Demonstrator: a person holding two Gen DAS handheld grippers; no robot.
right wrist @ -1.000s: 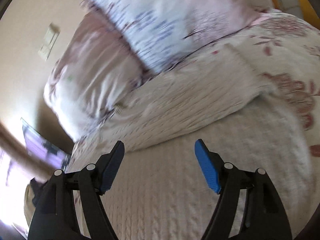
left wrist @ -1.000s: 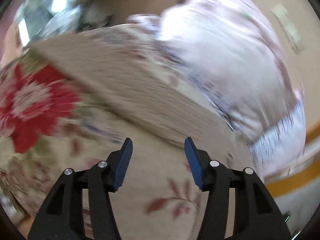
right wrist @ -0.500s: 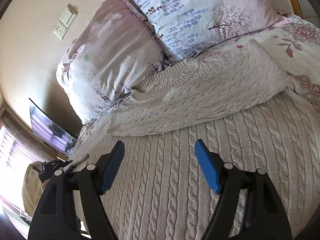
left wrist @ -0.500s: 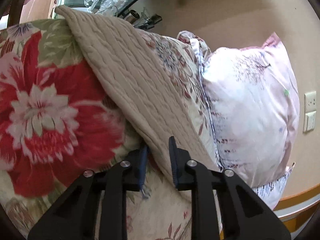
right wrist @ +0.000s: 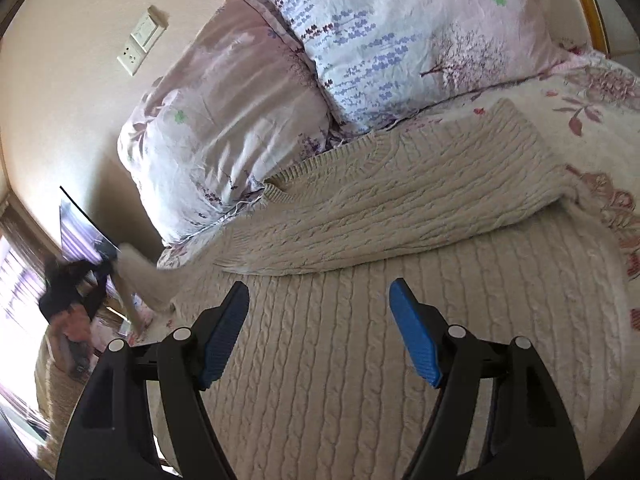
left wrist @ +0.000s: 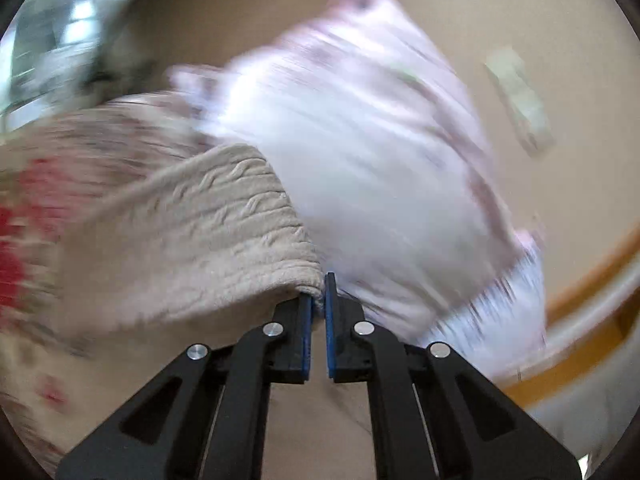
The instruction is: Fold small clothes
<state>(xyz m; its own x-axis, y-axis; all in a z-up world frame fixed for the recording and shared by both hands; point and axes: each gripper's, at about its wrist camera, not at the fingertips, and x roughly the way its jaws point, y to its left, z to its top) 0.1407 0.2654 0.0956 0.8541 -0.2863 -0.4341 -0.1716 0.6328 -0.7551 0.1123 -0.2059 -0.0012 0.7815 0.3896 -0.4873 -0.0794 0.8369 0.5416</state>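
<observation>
The left gripper is pinching the sweater's edge, lifting it in front of a blurred pillow. The right gripper is hovering with fingers spread above the sweater, which is lying on the bedspread below two pillows.

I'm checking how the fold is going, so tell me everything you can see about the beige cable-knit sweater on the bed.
The sweater is a cream-beige cable knit, thick and ribbed at the neckline. It lies spread across the floral bedspread, its collar end touching the pillows. One sleeve is already folded across the body. The left gripper is shut on the other sleeve's cuff, lifting it. The right gripper hovers open above the body, not gripping it.
</observation>
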